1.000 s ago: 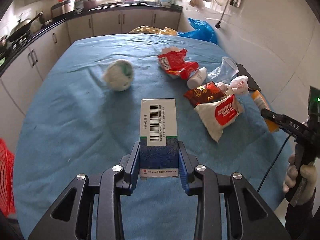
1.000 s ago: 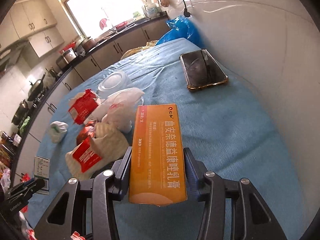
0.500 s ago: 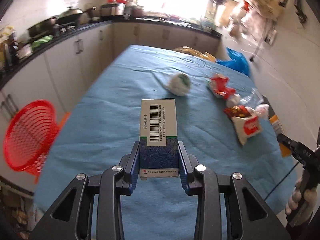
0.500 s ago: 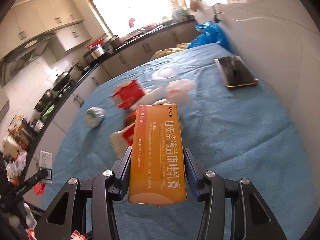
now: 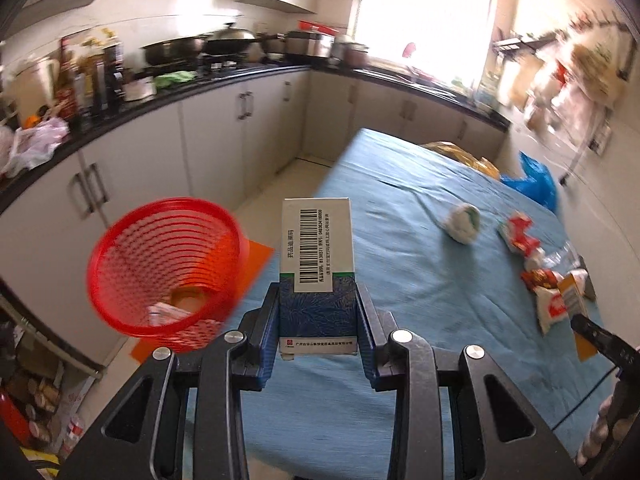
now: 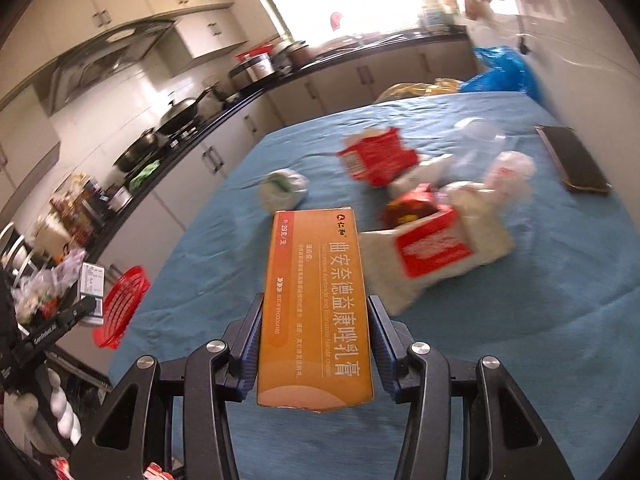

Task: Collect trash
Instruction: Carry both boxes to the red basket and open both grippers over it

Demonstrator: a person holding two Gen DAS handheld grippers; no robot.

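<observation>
The left gripper pinches a white-and-blue box upright between its pads, out over the near edge of the tabletop. The right gripper clamps an orange box lengthwise, above the same blue cloth.

Both boxes look bound for the red basket, which sits off the tabletop's left side, low by the cabinets. To do this well, I would bring each box squarely above the basket's mouth before letting go — a release over the rim could bounce a box onto the floor. One hand at a time seems safer, the left first since it is nearer.

The basket already holds something — a pale crumpled scrap at the bottom and what may be a yellowish ring; blur hides the rest.

Farther out on the tabletop lie a white-green wad, red wrappers and a white-and-red bag, all uncollected. A phone lies beyond them, apart from the litter.
</observation>
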